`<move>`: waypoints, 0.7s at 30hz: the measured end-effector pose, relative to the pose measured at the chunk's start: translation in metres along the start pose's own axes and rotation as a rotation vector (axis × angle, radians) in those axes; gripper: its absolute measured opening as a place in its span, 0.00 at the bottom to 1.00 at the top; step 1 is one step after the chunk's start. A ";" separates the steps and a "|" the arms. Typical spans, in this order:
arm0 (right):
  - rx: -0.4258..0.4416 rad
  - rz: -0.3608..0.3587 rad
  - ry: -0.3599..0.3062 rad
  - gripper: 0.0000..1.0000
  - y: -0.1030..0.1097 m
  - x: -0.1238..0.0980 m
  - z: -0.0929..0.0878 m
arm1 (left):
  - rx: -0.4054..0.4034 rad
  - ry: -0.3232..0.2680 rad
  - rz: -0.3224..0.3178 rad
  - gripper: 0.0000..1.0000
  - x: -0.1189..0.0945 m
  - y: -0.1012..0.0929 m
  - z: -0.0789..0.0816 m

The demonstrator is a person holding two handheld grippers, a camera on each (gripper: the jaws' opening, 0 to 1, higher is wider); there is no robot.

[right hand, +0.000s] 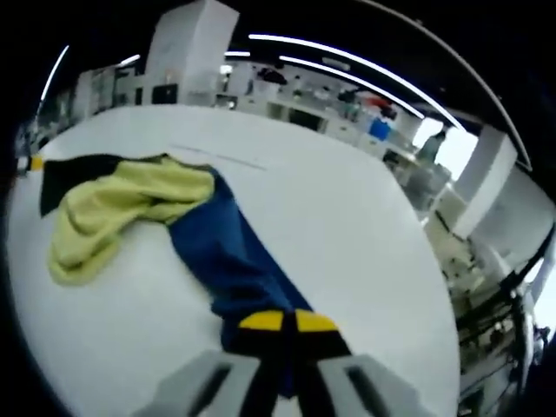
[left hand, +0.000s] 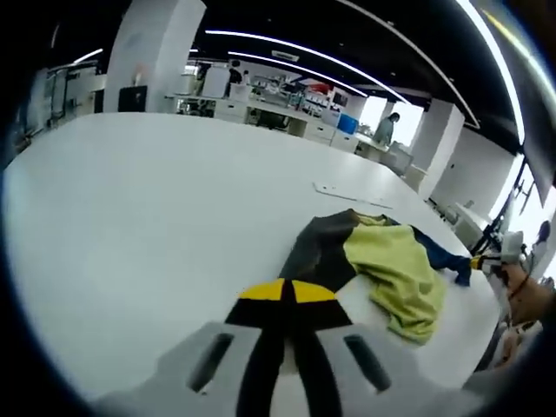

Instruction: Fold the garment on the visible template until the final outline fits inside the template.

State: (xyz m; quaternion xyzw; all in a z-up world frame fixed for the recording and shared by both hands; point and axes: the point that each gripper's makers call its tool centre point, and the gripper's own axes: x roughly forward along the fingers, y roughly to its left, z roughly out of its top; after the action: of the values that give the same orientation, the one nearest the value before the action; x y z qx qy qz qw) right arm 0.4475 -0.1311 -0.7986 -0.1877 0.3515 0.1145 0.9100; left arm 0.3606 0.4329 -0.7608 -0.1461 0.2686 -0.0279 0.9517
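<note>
Two claws pinching opposite ends of one garment, stretched low across the white worktop (left hand: 156, 217).

Both clamped narrow on cloth: left claw (left hand: 287, 300) closed on the dark charcoal end of the garment (left hand: 391, 265), right claw (right hand: 287, 326) closed on its blue end; held apart this way, probably, to pull the crumpled piece open before any fold; seen from the left gripper view, other claw (left hand: 491, 259) far off at the blue tip, gripped by a hand (left hand: 530, 300); garment lying mid-worktop, bunched, yellow-green lining turned outward over charcoal and navy panels, wrinkled and not yet flat; faint outline (left hand: 347, 193) just beyond on the worktop, possibly the template, too thin to be sure; garment apart from it.
</note>
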 end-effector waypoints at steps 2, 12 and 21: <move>-0.010 0.002 0.010 0.00 -0.002 0.002 -0.001 | -0.022 -0.011 0.002 0.00 0.001 0.004 0.002; -0.058 -0.015 0.048 0.00 -0.015 0.009 -0.001 | -0.015 0.021 0.089 0.00 0.007 0.037 0.001; -0.096 -0.020 0.070 0.00 -0.023 0.018 0.001 | 0.015 0.064 0.135 0.00 0.015 0.056 -0.004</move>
State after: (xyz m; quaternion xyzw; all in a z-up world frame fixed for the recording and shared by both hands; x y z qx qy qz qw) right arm 0.4689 -0.1499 -0.8047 -0.2383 0.3754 0.1155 0.8882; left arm 0.3699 0.4833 -0.7881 -0.1193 0.3080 0.0295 0.9434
